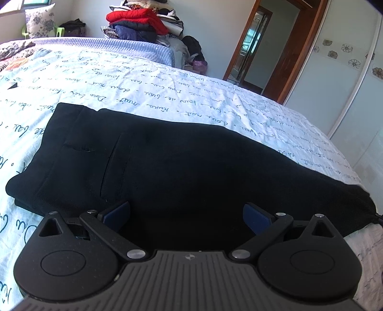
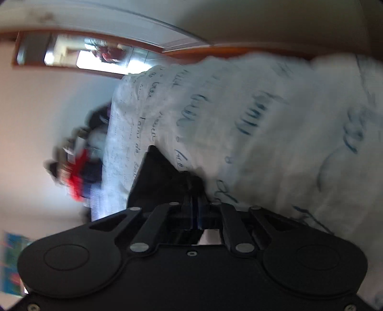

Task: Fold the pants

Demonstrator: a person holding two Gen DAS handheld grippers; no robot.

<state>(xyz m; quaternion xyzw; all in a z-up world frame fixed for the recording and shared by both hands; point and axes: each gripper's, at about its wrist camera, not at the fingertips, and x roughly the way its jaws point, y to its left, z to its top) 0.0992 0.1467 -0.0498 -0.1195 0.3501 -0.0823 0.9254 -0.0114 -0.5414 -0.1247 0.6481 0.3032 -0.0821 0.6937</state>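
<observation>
Black pants lie folded lengthwise on the bed, waist and pocket to the left, legs running right. My left gripper is open, its blue pads spread just above the near edge of the pants, holding nothing. In the blurred, tilted right wrist view, my right gripper is shut on a dark edge of the pants, which rise from the bed toward the fingers.
The bed has a white sheet with script print. A pile of clothes with a red jacket sits beyond the far side. A wooden doorway and a sliding wardrobe stand to the right.
</observation>
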